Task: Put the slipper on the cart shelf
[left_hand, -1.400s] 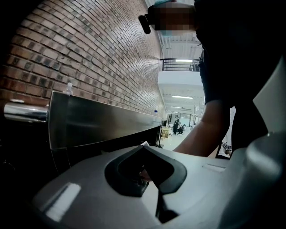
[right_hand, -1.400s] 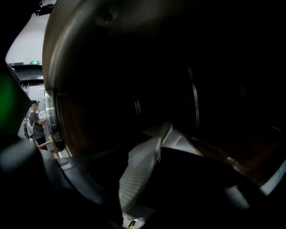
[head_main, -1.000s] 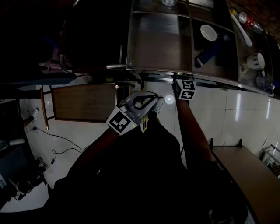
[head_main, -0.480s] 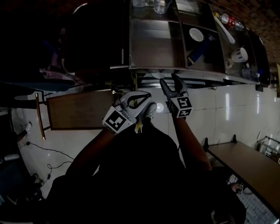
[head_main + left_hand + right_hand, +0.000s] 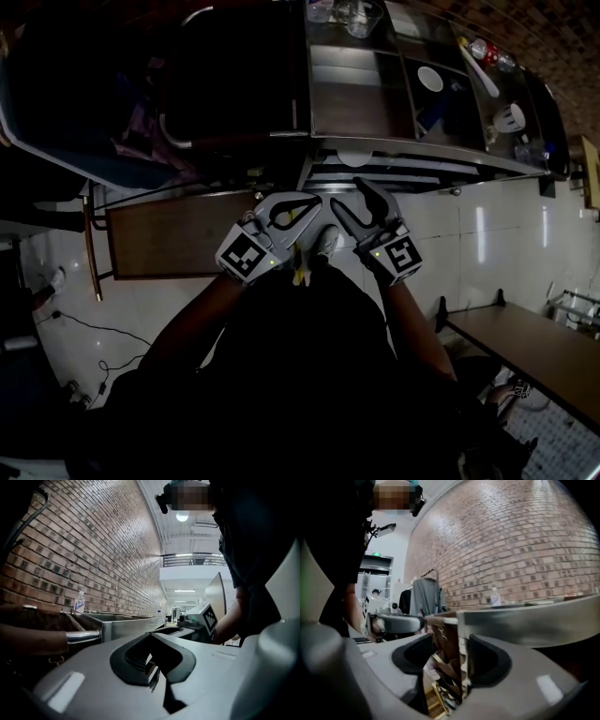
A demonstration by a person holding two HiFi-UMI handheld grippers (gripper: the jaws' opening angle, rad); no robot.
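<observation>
Left gripper (image 5: 311, 207) jaws together, nothing between them; right gripper (image 5: 349, 194) jaws apart, empty. Both are held close to the body, just before the cart (image 5: 412, 156). A pale shape (image 5: 354, 157) lies on its lower shelf; too dark to confirm it as the slipper.

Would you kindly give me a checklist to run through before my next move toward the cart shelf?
1. Location of the slipper: cannot tell; none shows clearly in any view.
2. left gripper holding something: not ok; jaws together, nothing between them.
3. right gripper ready to grasp: ok; jaws apart, empty.
4. cart in view: ok; its steel rim lies ahead of both grippers.
5. Room on the top tray: ok; the brown compartment left of the bowl looks bare.
</observation>
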